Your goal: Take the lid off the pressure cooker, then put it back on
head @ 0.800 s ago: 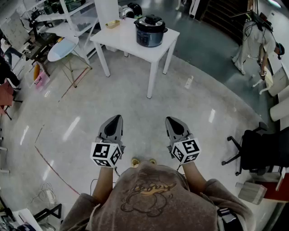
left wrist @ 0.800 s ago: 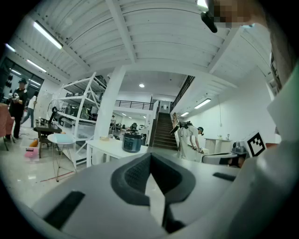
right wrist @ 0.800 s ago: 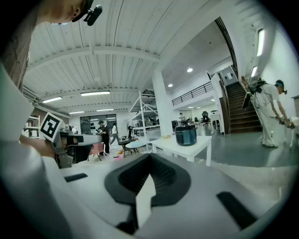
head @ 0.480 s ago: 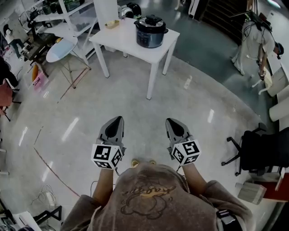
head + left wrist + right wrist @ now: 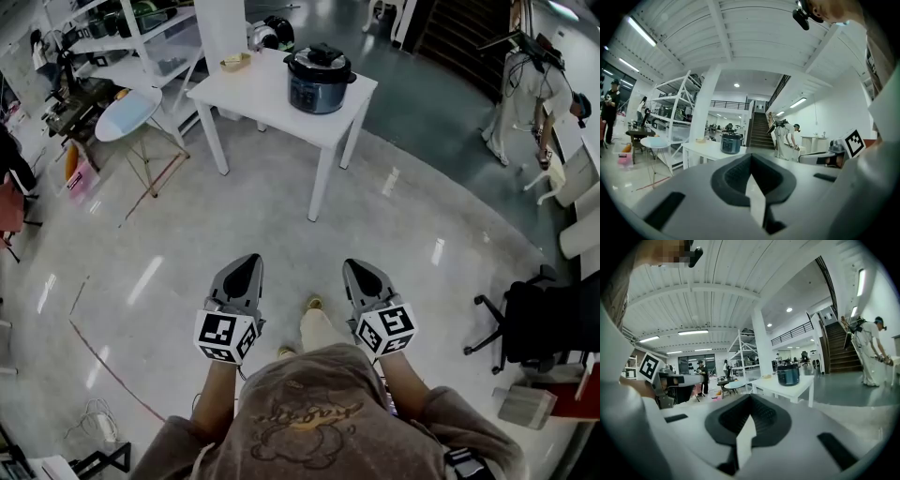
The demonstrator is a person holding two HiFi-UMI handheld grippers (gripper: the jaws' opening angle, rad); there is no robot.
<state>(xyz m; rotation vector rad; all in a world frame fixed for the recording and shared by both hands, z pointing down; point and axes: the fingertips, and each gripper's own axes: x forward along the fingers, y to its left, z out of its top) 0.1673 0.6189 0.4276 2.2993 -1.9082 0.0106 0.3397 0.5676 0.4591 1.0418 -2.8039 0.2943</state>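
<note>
The pressure cooker (image 5: 321,80), dark with its lid (image 5: 322,56) on and a black handle on top, stands on a white table (image 5: 258,89) far ahead of me. My left gripper (image 5: 247,262) and right gripper (image 5: 354,268) are held side by side at waist height over the floor, well short of the table, both shut and empty. In the left gripper view the cooker (image 5: 731,142) sits small beyond the shut left gripper (image 5: 750,164). The right gripper view shows the cooker (image 5: 788,373) on the table (image 5: 787,387) past the shut right gripper (image 5: 749,405).
A small yellowish bowl (image 5: 234,62) lies at the table's far left. A round side table (image 5: 128,100) and white shelving (image 5: 141,37) stand at the left. A person (image 5: 530,84) bends over at the right, and a black office chair (image 5: 534,319) is near my right.
I have stepped forward: the table and cooker are nearer and lower in the head view, and a foot now shows between the grippers. Both grippers stay shut.
</note>
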